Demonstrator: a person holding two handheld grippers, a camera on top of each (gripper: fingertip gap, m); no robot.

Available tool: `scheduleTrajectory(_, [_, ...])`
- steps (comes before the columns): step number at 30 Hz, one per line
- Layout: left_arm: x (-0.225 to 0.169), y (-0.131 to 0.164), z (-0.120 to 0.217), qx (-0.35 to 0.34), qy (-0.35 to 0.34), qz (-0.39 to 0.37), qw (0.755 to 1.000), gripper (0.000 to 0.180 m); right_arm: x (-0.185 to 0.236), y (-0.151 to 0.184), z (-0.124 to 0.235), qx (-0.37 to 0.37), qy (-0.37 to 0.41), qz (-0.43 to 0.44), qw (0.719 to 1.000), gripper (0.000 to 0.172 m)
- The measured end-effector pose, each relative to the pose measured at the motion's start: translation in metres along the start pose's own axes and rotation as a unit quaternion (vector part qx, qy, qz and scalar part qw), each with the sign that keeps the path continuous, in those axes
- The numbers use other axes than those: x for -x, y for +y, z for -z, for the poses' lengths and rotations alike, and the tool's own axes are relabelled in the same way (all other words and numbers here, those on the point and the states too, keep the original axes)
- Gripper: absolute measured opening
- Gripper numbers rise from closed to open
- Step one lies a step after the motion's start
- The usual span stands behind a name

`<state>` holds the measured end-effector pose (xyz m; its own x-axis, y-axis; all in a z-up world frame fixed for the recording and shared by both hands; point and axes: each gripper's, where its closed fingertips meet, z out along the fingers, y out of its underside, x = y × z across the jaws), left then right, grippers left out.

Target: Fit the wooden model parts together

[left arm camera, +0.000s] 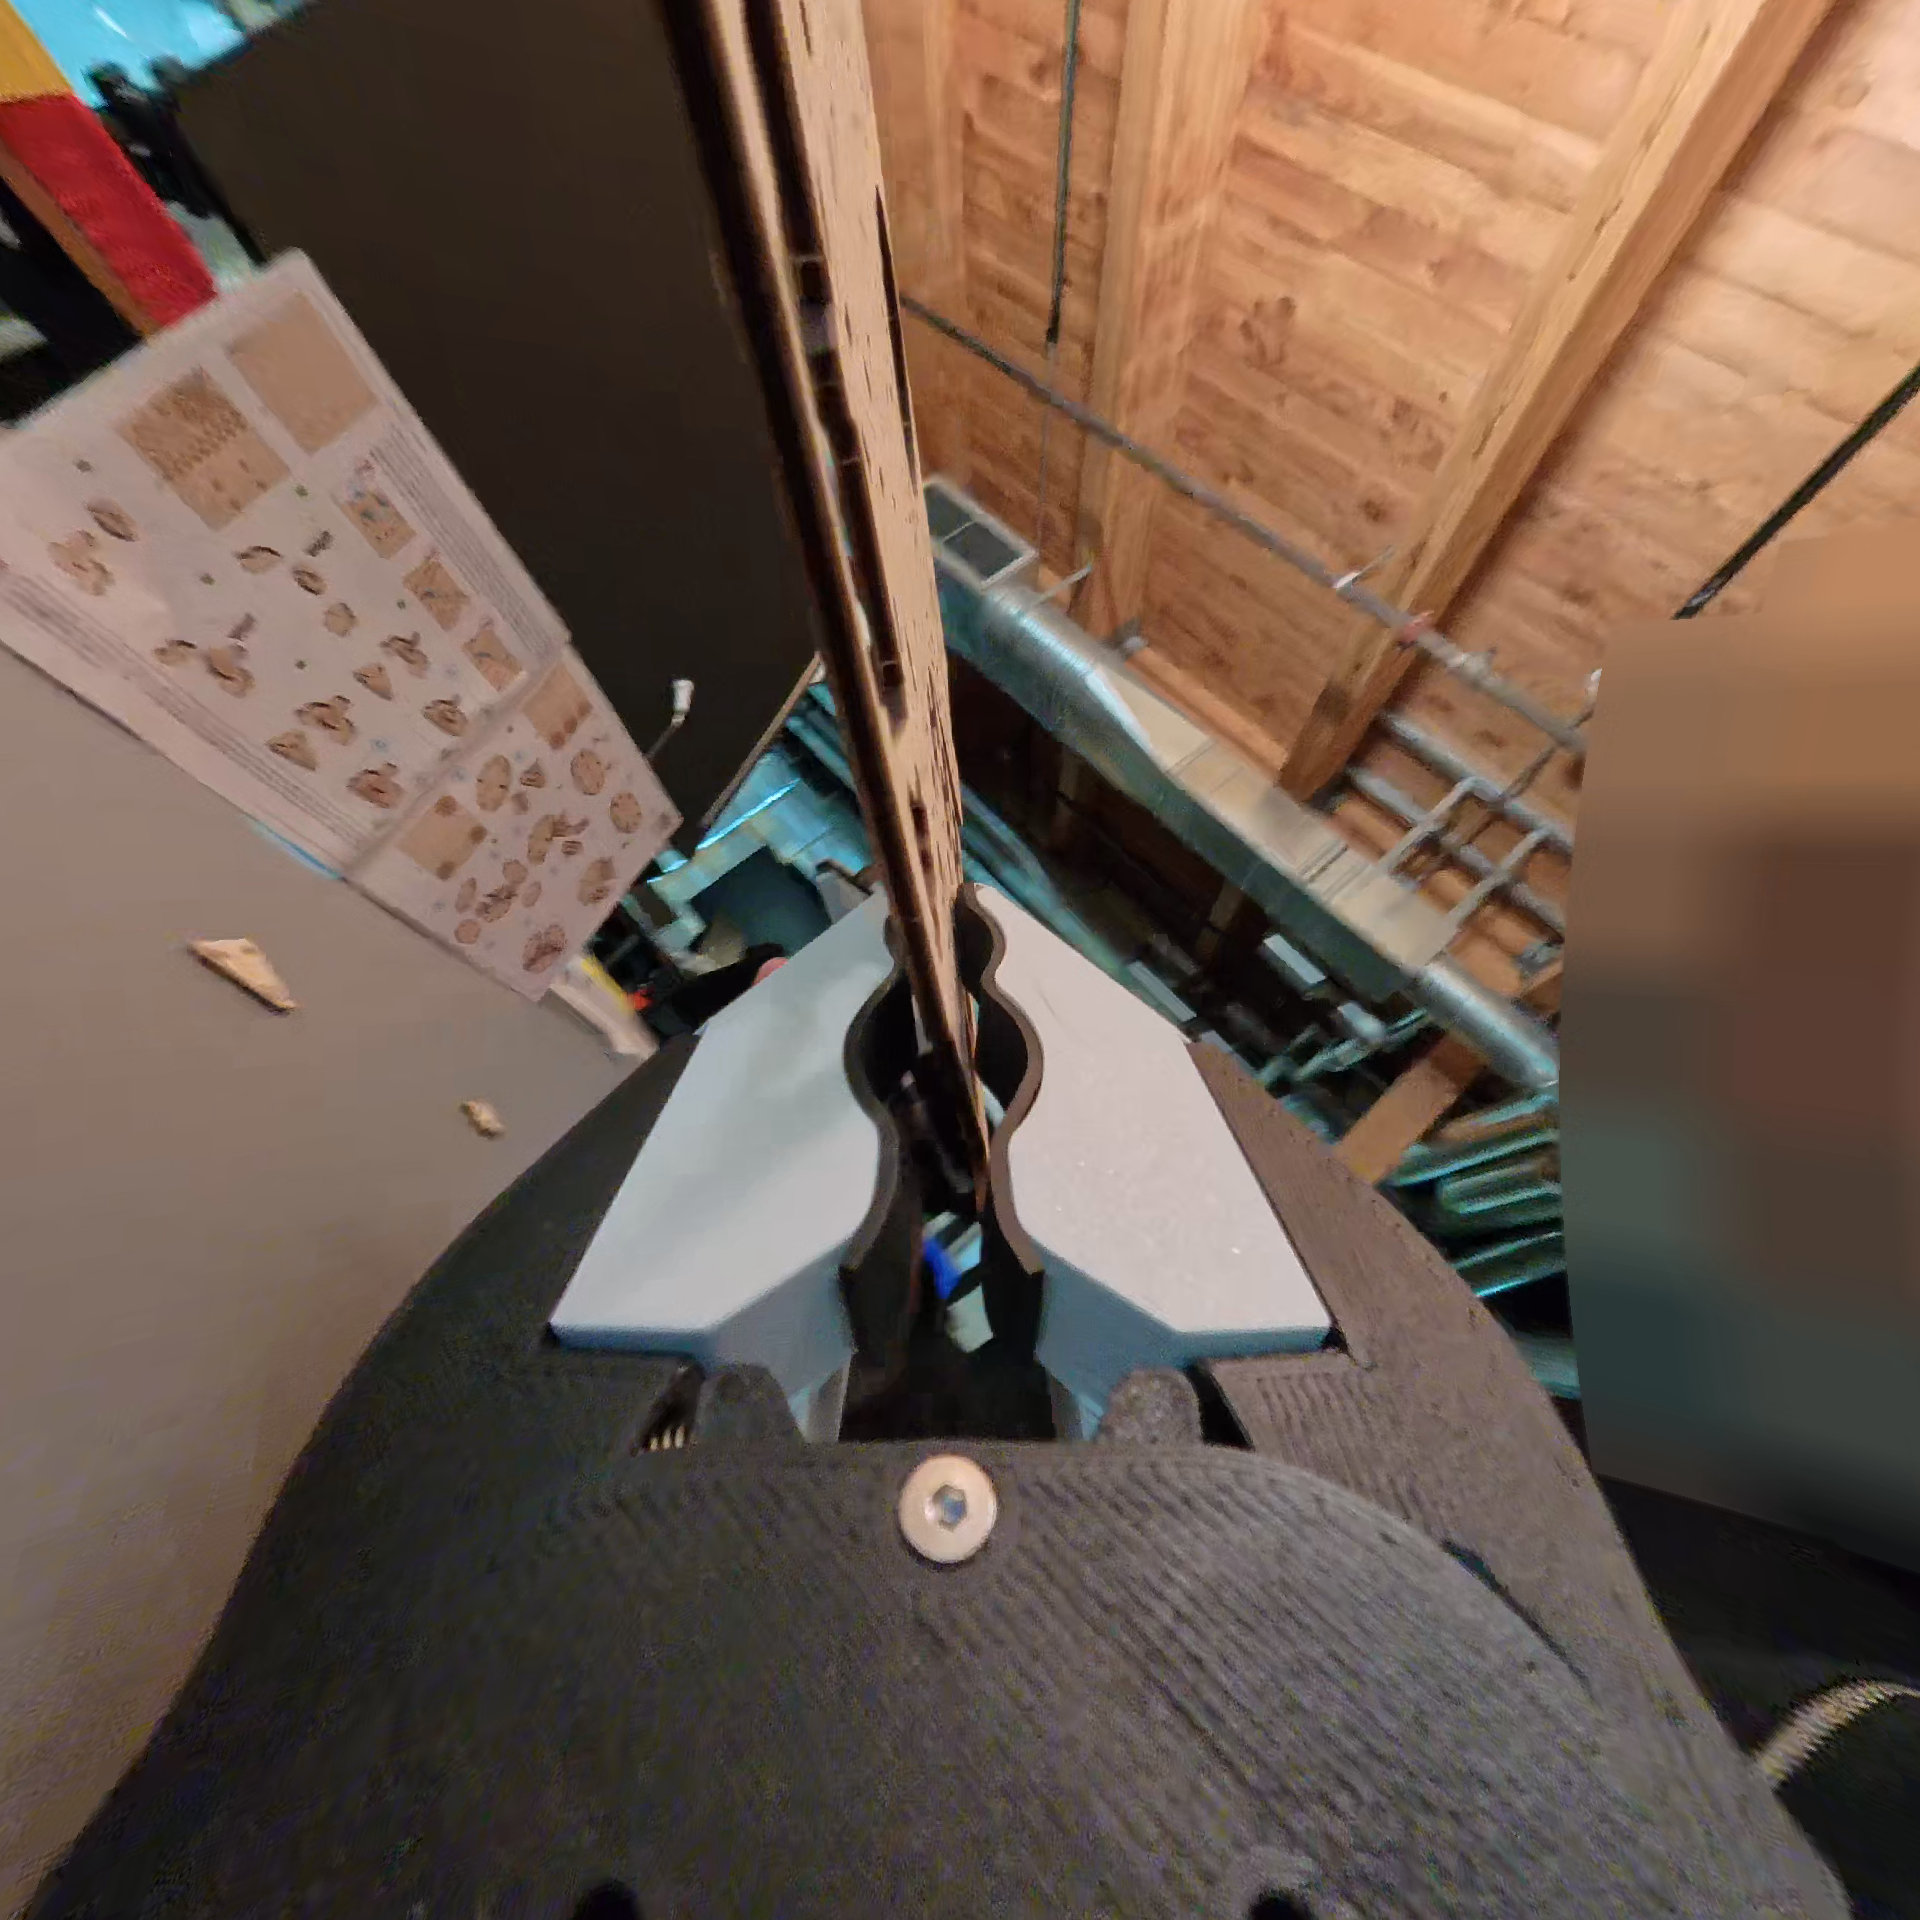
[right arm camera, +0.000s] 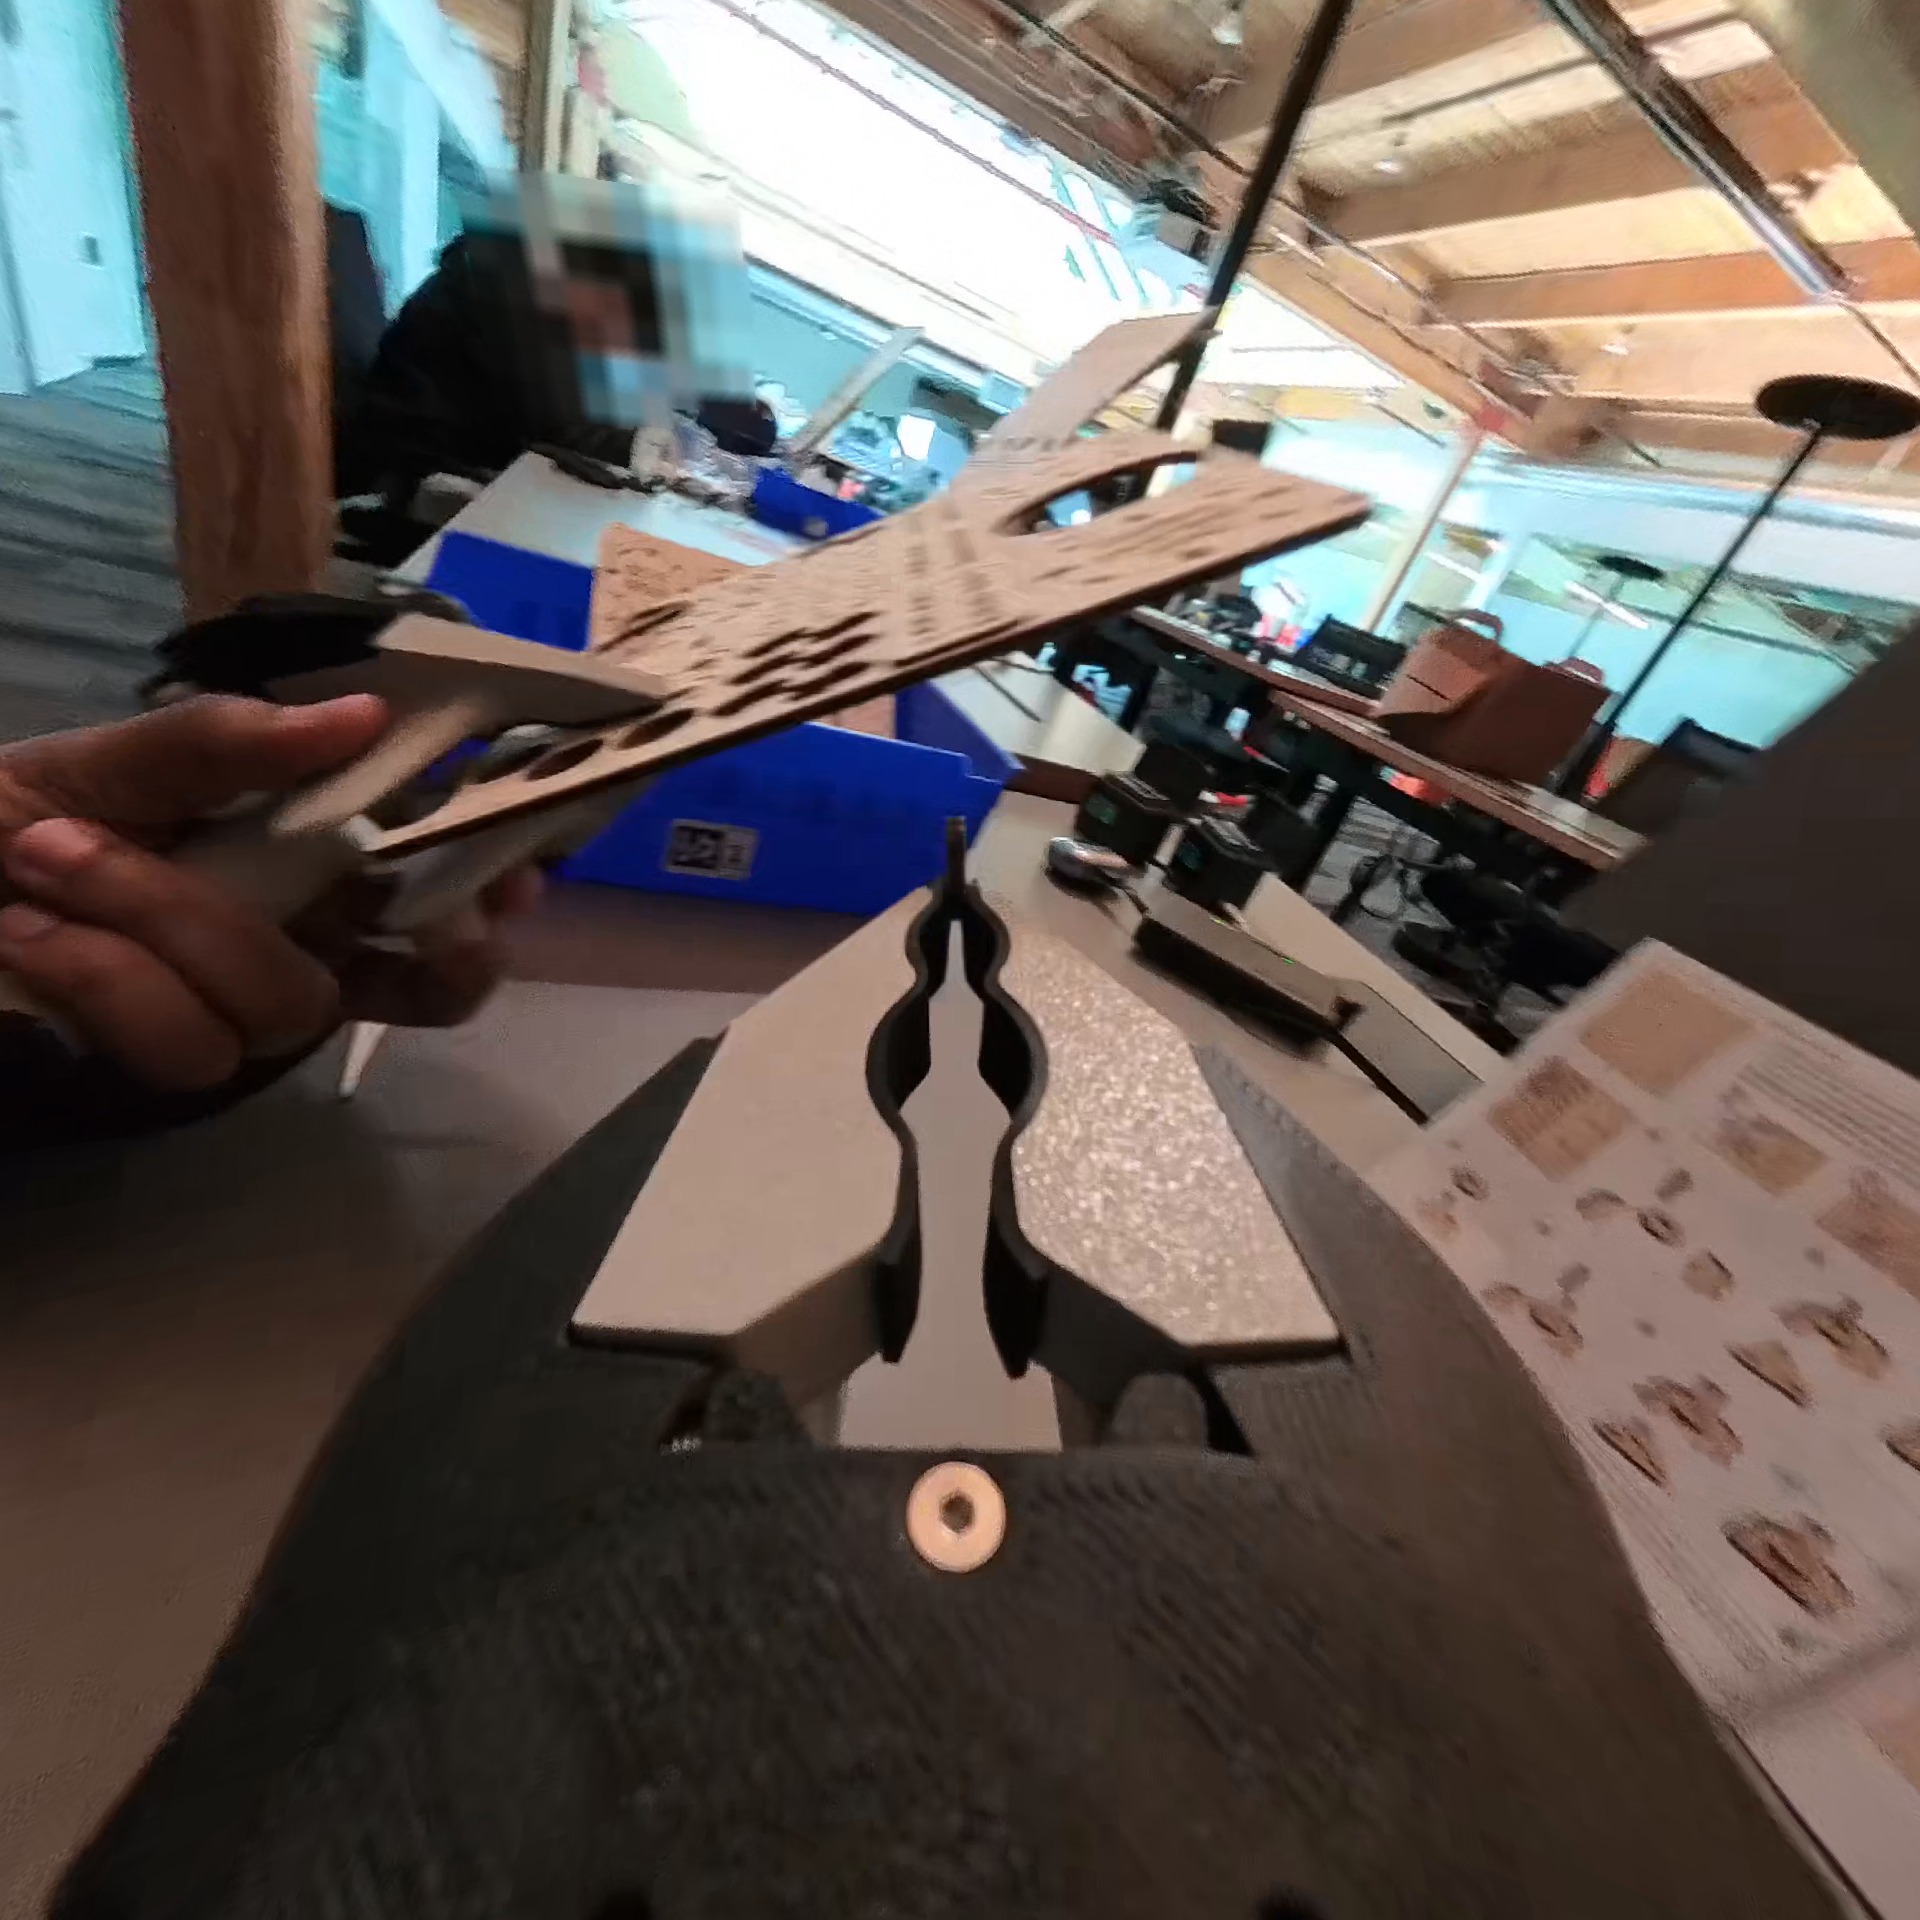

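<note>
My left gripper [left arm camera: 935, 935] is shut on the edge of a thin laser-cut wooden sheet [left arm camera: 842, 364], which I see edge-on as it runs up and away from the jaws. In the right wrist view the same gripper [right arm camera: 582, 727] is held by a hand [right arm camera: 156, 862] at the left. There the sheet [right arm camera: 935, 592] is raised above the table, with many cut-out holes showing. My right gripper [right arm camera: 954, 909] is shut on a small thin dark wooden piece [right arm camera: 954, 847] that sticks out just past its fingertips, below the sheet's near edge.
A printed instruction sheet [left arm camera: 312, 623] lies on the grey table [left arm camera: 156, 1247] and shows in the right wrist view [right arm camera: 1662, 1247]. Two wood scraps [left arm camera: 244, 971] [left arm camera: 483, 1117] lie loose. A blue bin [right arm camera: 790, 790] stands behind the sheet. A black power brick [right arm camera: 1236, 966] lies at the right. My hands' fingertips stand some 7 centimetres from each other.
</note>
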<state>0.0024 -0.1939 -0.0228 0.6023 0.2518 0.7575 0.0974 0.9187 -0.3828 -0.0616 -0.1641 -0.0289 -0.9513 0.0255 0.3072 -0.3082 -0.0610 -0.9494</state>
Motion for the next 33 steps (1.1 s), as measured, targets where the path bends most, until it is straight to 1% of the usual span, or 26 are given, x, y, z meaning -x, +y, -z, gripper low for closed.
scheduleTrajectory(2, [0.012, 0.004, 0.002, 0.045, -0.058, -0.051, 0.996, 0.002, -0.028, 0.004, 0.01, 0.01, 0.04, -0.025, 0.999, 0.0])
scheduleTrajectory(3, [0.021, 0.009, 0.003, 0.081, -0.096, -0.078, 0.989, 0.002, -0.041, 0.006, 0.016, 0.018, 0.059, -0.035, 0.998, 0.0])
scheduleTrajectory(6, [0.048, 0.025, 0.015, 0.187, -0.197, -0.132, 0.953, 0.002, -0.069, 0.002, 0.035, 0.014, 0.1, -0.062, 0.993, 0.0])
scheduleTrajectory(7, [0.055, 0.028, 0.02, 0.213, -0.219, -0.138, 0.942, 0.002, -0.073, 0.001, 0.04, 0.015, 0.105, -0.069, 0.992, 0.0])
scheduleTrajectory(8, [0.06, 0.028, 0.024, 0.225, -0.238, -0.14, 0.934, 0.002, -0.077, 0.001, 0.044, 0.017, 0.109, -0.072, 0.991, 0.0])
scheduleTrajectory(11, [0.07, 0.022, 0.034, 0.229, -0.27, -0.148, 0.923, 0.002, -0.075, 0.01, 0.047, 0.052, 0.102, -0.066, 0.991, 0.0])
scheduleTrajectory(14, [0.085, 0.014, 0.047, 0.24, -0.318, -0.183, 0.898, 0.002, -0.067, 0.03, 0.043, 0.103, 0.086, -0.058, 0.989, 0.0])
scheduleTrajectory(16, [0.091, 0.01, 0.053, 0.244, -0.339, -0.202, 0.886, 0.005, -0.064, 0.036, 0.04, 0.114, 0.08, -0.054, 0.989, 0.0])
scheduleTrajectory(18, [0.092, 0.006, 0.055, 0.243, -0.342, -0.199, 0.886, 0.016, -0.063, 0.037, 0.04, 0.114, 0.076, -0.055, 0.989, 0.0])
scheduleTrajectory(20, [0.091, -0.002, 0.057, 0.228, -0.348, -0.197, 0.888, 0.035, -0.064, 0.035, 0.042, 0.11, 0.076, -0.057, 0.989, 0.0])
scheduleTrajectory(21, [0.092, -0.009, 0.06, 0.218, -0.363, -0.203, 0.883, 0.047, -0.065, 0.034, 0.043, 0.107, 0.077, -0.057, 0.99, 0.0])
scheduleTrajectory(24, [0.088, -0.03, 0.068, 0.196, -0.4, -0.252, 0.859, 0.057, -0.069, 0.03, 0.046, 0.1, 0.08, -0.059, 0.99, 0.0])
scheduleTrajectory(25, [0.087, -0.035, 0.071, 0.198, -0.415, -0.274, 0.845, 0.059, -0.069, 0.029, 0.047, 0.098, 0.079, -0.062, 0.99, 0.0])
scheduleTrajectory(26, [0.088, -0.038, 0.076, 0.212, -0.435, -0.302, 0.822, 0.06, -0.07, 0.029, 0.047, 0.097, 0.079, -0.065, 0.99, 0.0])
scheduleTrajectory(28, [0.093, -0.042, 0.089, 0.255, -0.486, -0.358, 0.756, 0.065, -0.071, 0.029, 0.048, 0.093, 0.078, -0.071, 0.99, 0.0])
scheduleTrajectory(29, [0.095, -0.048, 0.095, 0.263, -0.514, -0.383, 0.721, 0.068, -0.071, 0.029, 0.048, 0.092, 0.077, -0.073, 0.99, 0.0])
scheduleTrajectory(30, [0.093, -0.055, 0.096, 0.255, -0.531, -0.41, 0.697, 0.068, -0.071, 0.029, 0.047, 0.093, 0.077, -0.074, 0.99, 0.0])
scheduleTrajectory(31, [0.086, -0.062, 0.093, 0.24, -0.535, -0.437, 0.682, 0.068, -0.07, 0.03, 0.047, 0.094, 0.076, -0.073, 0.99, 0.0])
scheduleTrajectory(32, [0.075, -0.069, 0.086, 0.215, -0.53, -0.465, 0.676, 0.067, -0.07, 0.03, 0.047, 0.095, 0.074, -0.072, 0.99, 0.0])
scheduleTrajectory(33, [0.062, -0.072, 0.077, 0.19, -0.511, -0.484, 0.684, 0.065, -0.069, 0.03, 0.047, 0.097, 0.071, -0.072, 0.99, 0.0])
